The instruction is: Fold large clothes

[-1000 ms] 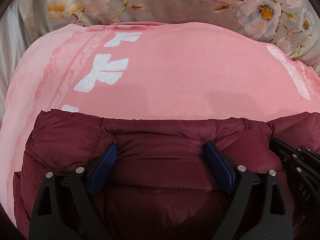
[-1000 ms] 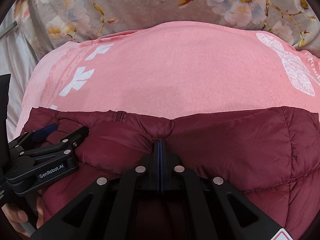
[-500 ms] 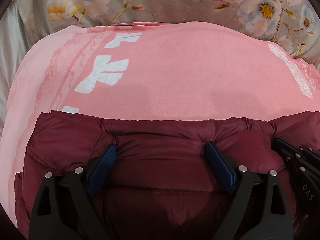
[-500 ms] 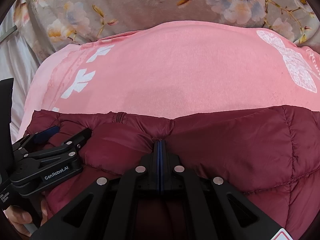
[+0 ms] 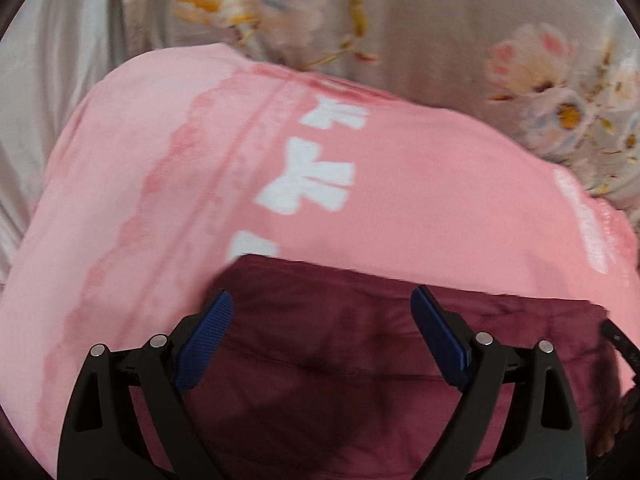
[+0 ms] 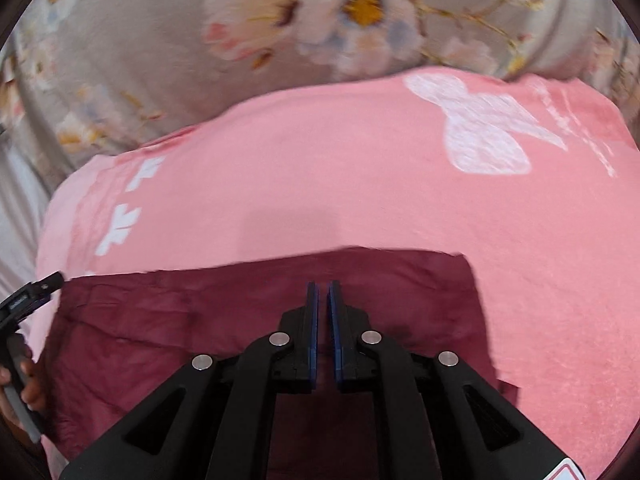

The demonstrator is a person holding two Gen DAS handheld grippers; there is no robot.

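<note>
Two tools over the maroon jacket [image 6: 240, 320] on the pink blanket [image 6: 320, 184]: left tool [image 5: 322, 320] gapes empty; right tool [image 6: 323, 300] is opening, nothing between. Fold apparently released; next needs a fresh grasp at an edge.

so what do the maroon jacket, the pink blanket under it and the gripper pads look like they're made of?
Maroon jacket: looks like thin synthetic shell over padding, slightly sheeny, with soft creases and a stitched line; blur leaves it open.
Pink blanket: plush fleece or towelling, matte, fuzzy nap, white bow prints.
Pads of the left gripper: blue, finely ribbed, probably rubber, on black hard-plastic fingers.
</note>
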